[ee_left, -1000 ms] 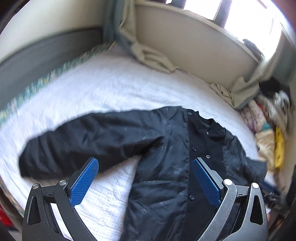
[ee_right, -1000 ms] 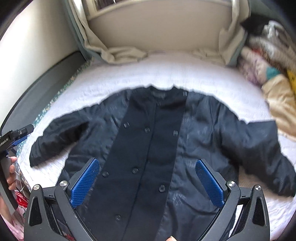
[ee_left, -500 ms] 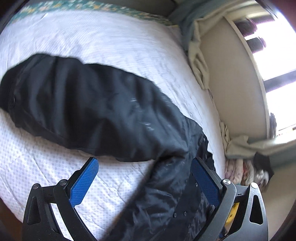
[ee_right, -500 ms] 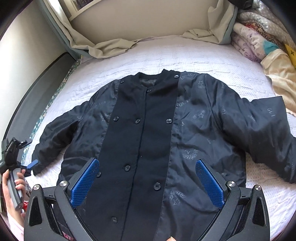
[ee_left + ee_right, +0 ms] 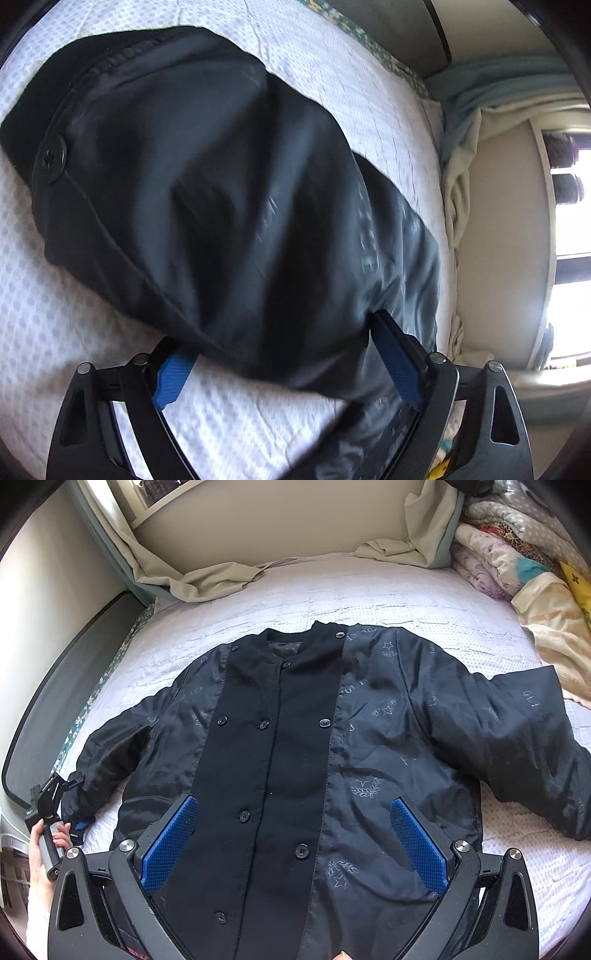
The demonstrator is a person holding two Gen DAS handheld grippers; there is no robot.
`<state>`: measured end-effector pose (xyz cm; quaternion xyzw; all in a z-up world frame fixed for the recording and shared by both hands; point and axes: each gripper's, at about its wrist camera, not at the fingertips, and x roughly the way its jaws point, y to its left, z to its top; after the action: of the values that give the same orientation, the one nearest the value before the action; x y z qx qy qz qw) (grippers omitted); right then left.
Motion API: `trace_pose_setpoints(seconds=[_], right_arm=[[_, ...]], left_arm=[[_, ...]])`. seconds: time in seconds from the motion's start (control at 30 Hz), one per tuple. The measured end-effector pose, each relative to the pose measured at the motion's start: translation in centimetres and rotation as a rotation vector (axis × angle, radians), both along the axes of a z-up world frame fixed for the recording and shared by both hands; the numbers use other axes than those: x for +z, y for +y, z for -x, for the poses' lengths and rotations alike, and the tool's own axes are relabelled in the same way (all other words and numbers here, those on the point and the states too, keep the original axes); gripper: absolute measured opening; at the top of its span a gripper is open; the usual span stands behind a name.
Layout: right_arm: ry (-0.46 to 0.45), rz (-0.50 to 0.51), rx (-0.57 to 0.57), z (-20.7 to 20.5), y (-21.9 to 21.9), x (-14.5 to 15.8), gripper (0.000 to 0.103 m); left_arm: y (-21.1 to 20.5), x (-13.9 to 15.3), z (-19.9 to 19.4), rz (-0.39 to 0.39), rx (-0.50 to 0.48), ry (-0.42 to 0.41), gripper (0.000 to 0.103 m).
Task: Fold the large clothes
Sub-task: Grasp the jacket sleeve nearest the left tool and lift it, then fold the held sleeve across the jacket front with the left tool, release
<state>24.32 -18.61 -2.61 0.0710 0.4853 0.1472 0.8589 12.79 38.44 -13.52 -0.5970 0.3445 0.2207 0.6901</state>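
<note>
Closing around the sleeve end, your left gripper has its jaws coming together with the black cloth between them; the pads do not yet press it flat, so I judge the grasp is not complete. In the left wrist view, the sleeve of the jacket fills most of the picture, lying across the white bed. Its cuff, with one round button, is at the far end from the jaws. You are low and close over the sleeve, probably because the first fold brings this sleeve in over the body of the jacket.

In the right wrist view, the jacket lies flat in the middle of the bed, front side up, buttoned, collar toward the window wall. Both sleeves spread outward from its body, so no fold is made yet. Your right gripper hangs above the lower front of the jacket with the jaws released and holding nothing; it seems to wait while the other side works. At the left sleeve end of the jacket you can see your left hand with its gripper on the cuff. Beside the right sleeve of the jacket there is a pile of bedding, and crumpled curtains lie beyond the collar.
</note>
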Motion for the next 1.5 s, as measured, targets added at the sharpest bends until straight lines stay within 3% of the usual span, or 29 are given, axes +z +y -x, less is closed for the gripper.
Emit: trace_pose_setpoints(seconds=[0.13, 0.2, 0.23, 0.3, 0.37, 0.47, 0.7, 0.83, 0.97, 1.07, 1.2, 1.4, 1.5], right_arm=[[0.005, 0.0, -0.006, -0.1, -0.3, -0.1, 0.103], [0.007, 0.001, -0.008, -0.2, -0.3, -0.3, 0.103], [0.009, 0.001, -0.01, -0.2, -0.4, -0.3, 0.103], [0.012, 0.002, -0.013, -0.3, -0.4, -0.4, 0.103], [0.015, 0.0, -0.019, -0.5, -0.6, -0.4, 0.103], [0.012, -0.001, -0.024, -0.6, -0.6, -0.3, 0.103], [-0.013, -0.004, -0.046, -0.9, -1.2, 0.5, 0.103], [-0.028, -0.001, -0.071, -1.2, -1.6, 1.0, 0.103], [-0.034, 0.014, -0.096, -1.6, -2.1, 1.1, 0.103], [-0.025, 0.017, -0.108, -1.9, -2.5, 0.8, 0.103], [-0.017, 0.027, -0.114, -2.1, -2.8, 0.6, 0.103], [0.011, 0.058, -0.126, -2.5, -3.5, -0.5, 0.103], [0.039, 0.074, -0.137, -2.9, -4.0, -1.5, 0.103]], left_arm=[[0.7, 0.0, 0.1, -0.004, 0.052, -0.001, 0.068], [0.6, 0.1, 0.1, -0.013, 0.057, -0.002, 0.048], [0.7, 0.2, 0.1, -0.024, 0.064, -0.008, 0.044], [0.8, 0.7, 0.0, -0.048, 0.065, -0.031, 0.026], [0.6, 1.5, -0.2, -0.078, 0.059, -0.051, 0.02], [-0.4, 4.1, -0.2, -0.185, 0.028, -0.087, 0.017], [-7.4, 14.0, -2.6, -0.576, -0.176, -0.222, 0.016], [-13.9, 18.5, -5.3, -0.706, -0.322, -0.28, 0.016], [-20.6, 20.9, -8.5, -0.768, -0.5, -0.325, 0.016], [-25.0, 20.7, -10.6, -0.782, -0.62, -0.339, 0.016], [-30.8, 16.6, -12.7, -0.782, -0.796, -0.308, 0.016], [-35.3, 8.7, -16.1, -0.697, -0.983, -0.137, 0.016], [-35.8, 6.8, -16.2, -0.668, -1.024, -0.095, 0.017]])
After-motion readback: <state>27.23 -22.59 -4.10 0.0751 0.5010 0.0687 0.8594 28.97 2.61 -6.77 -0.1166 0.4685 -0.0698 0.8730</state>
